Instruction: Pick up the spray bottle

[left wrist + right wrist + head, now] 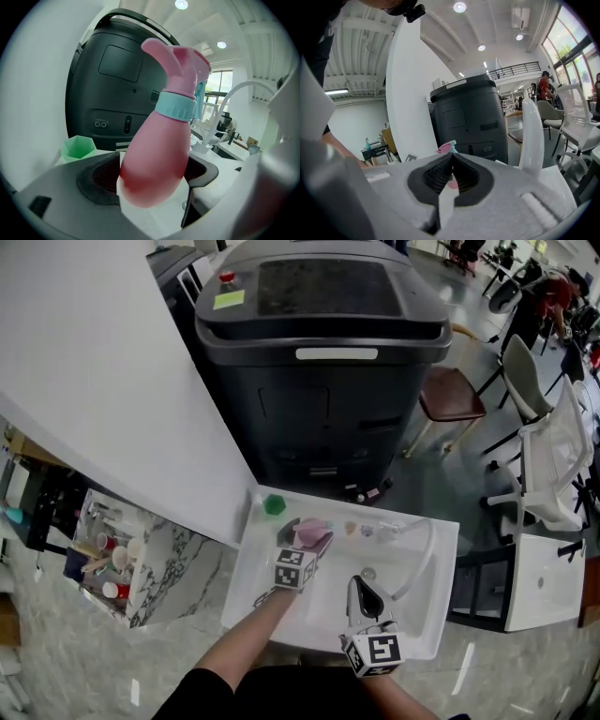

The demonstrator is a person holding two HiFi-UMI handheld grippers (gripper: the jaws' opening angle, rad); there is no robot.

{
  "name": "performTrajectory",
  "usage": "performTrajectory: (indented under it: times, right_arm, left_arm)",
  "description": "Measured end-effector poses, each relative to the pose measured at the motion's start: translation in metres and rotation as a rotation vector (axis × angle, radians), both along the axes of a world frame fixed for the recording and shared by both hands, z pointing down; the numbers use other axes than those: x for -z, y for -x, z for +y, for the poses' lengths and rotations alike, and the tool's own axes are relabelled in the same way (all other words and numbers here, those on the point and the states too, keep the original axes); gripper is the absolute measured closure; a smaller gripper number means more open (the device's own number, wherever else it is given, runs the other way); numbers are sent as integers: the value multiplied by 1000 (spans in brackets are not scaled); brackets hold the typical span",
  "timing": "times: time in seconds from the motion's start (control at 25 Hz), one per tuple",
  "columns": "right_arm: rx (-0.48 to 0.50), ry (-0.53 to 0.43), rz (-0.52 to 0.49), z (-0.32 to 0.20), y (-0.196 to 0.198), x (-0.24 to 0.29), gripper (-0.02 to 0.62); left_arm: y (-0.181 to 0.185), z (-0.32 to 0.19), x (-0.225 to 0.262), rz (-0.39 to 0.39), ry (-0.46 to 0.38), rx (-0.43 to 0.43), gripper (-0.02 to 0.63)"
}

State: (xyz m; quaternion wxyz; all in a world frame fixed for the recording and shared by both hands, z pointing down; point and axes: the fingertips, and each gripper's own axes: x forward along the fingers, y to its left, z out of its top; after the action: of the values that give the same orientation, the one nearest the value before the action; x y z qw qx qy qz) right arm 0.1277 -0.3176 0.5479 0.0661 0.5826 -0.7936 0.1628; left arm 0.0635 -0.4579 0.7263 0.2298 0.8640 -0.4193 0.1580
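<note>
The pink spray bottle (313, 532), with a teal collar and pink trigger head, sits tilted between the pads of my left gripper (309, 544), above the back left of the white sink (262, 610). In the left gripper view the spray bottle (159, 154) fills the middle. The left gripper (154, 185) presses both pads against the bottle's wide body, and the bottle's base hangs free of the sink. My right gripper (367, 598) hovers over the basin, apart from the bottle. The right gripper (451, 174) has its ribbed pads together with nothing between them, and the bottle's head (446, 147) shows just beyond.
A green faceted cup (274, 505) stands on the sink's back left corner. A white faucet (422, 563) arches over the basin at the right. A large black machine (319, 352) stands behind the sink, a white wall panel (103, 381) to the left, and chairs (544, 427) to the right.
</note>
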Motion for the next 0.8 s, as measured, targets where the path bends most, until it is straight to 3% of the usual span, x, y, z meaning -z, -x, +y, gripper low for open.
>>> performTrajectory:
  times: [0.24, 0.48, 0.8]
  right_arm:
    - [-4, 7, 0, 11, 8, 4, 597]
    - [-16, -12, 10, 29, 10, 19, 597]
    - [-54, -32, 22, 64, 19, 28, 597]
  left_arm:
    - [28, 28, 21, -16, 3, -2, 202]
    - [51, 70, 52, 22, 23, -28, 202]
    - [84, 138, 97, 30, -44, -22, 202]
